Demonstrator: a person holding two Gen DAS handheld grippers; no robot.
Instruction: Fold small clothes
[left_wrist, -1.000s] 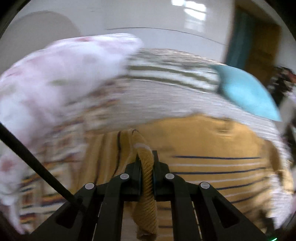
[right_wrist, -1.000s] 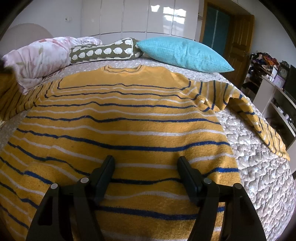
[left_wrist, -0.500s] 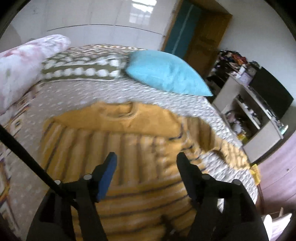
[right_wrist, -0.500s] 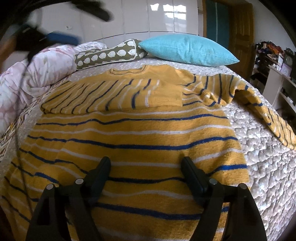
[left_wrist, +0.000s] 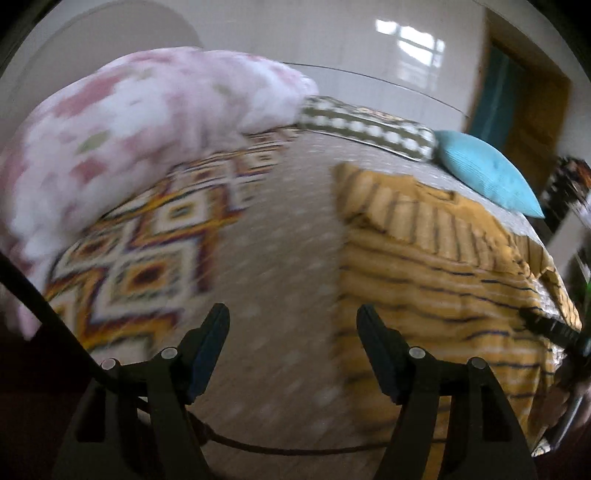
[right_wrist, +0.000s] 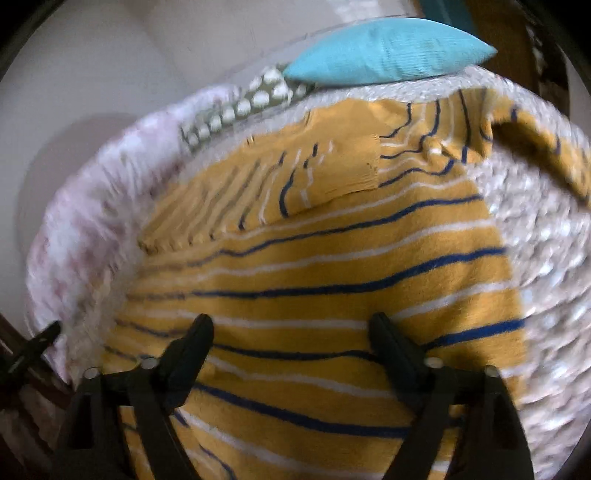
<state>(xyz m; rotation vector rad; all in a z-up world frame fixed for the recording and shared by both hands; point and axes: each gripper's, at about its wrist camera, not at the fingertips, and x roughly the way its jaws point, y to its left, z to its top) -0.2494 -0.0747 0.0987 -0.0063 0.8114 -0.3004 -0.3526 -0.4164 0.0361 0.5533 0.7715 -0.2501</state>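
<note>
Left gripper (left_wrist: 291, 332): fingers wide, empty.
Right gripper (right_wrist: 291, 339): wide over sweater (right_wrist: 332, 277).
Advice: I'd pinch the 2 o'clock sleeve (right_wrist: 532, 140) cleanly (single layer).

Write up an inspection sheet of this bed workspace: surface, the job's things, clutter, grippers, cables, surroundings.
Surface: bed with a quilted pale cover.
Job's things: yellow striped sweater spread flat; one sleeve folded across the chest, the other sleeve trailing off to the side.
Clutter: blue pillow, dotted pillow, pink floral duvet, patterned blanket.
Grippers: left hand-held gripper open over bare cover; right hand-held gripper open above the sweater; neither holds anything.
Cables: dark cord beside the left gripper.
Surroundings: white wall, wooden door.
</note>
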